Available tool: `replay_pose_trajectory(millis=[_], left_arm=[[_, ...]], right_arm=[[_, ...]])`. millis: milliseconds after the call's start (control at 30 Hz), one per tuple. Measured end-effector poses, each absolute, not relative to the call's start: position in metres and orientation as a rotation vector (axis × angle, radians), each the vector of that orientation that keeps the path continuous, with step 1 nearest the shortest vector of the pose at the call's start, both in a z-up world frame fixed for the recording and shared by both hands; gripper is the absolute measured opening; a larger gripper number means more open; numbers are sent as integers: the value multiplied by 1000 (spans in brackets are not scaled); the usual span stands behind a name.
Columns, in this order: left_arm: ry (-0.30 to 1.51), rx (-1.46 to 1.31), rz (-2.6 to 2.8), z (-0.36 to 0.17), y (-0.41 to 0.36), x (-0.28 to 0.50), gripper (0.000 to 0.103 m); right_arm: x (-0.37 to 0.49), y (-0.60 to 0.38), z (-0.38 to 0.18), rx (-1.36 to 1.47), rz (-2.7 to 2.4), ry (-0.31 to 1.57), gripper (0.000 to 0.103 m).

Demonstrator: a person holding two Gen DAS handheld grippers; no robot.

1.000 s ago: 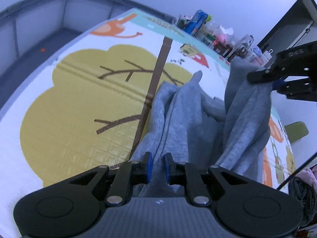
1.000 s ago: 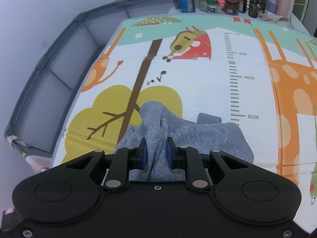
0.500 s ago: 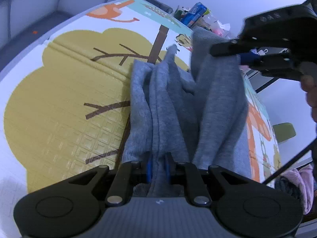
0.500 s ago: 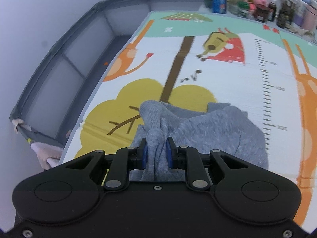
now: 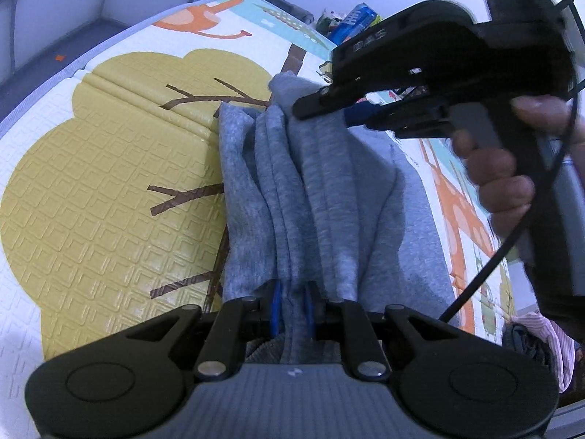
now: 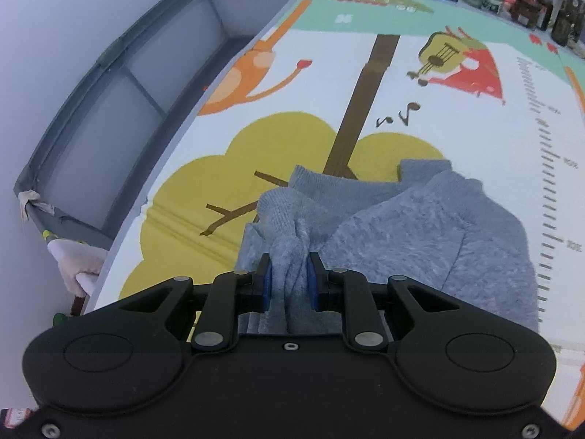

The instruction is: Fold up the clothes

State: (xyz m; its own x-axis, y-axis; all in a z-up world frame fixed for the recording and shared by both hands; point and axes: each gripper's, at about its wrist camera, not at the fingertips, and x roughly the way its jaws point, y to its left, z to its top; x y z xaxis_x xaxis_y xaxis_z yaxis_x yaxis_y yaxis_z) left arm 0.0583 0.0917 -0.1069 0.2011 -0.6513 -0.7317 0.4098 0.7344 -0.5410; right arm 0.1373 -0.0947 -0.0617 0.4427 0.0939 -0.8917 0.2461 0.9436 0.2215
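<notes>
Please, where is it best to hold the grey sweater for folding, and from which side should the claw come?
Grip the bunched knit edges, coming from above, as both claws do: the left claw and the right claw are each shut on a gathered ridge of the grey sweater. The cloth is limp, so probably only a pinched fold stays between the pads while the rest hangs over the play mat.

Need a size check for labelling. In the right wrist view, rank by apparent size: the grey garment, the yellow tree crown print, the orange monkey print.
1. Yellow tree crown print
2. Grey garment, close behind; being nearer the camera makes this unsure
3. Orange monkey print
</notes>
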Motion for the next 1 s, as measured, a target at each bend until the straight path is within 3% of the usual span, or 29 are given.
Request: replay_pose_trajectory(millis=[133, 267, 500, 700, 1000], left_arm=[[1150, -246, -747, -105, 91, 58, 15], [1155, -241, -737, -102, 92, 58, 15], [1110, -158, -711, -82, 94, 54, 17], [1054, -100, -694, -61, 94, 51, 18], [980, -27, -768, -35, 67, 38, 18]], right_arm=[[142, -91, -77, 305, -77, 1129, 22], [141, -93, -74, 360, -70, 1110, 37], [118, -124, -27, 550, -5, 966, 37], [73, -142, 8, 519, 21, 884, 37], [-9, -161, 2, 549, -28, 899, 37]])
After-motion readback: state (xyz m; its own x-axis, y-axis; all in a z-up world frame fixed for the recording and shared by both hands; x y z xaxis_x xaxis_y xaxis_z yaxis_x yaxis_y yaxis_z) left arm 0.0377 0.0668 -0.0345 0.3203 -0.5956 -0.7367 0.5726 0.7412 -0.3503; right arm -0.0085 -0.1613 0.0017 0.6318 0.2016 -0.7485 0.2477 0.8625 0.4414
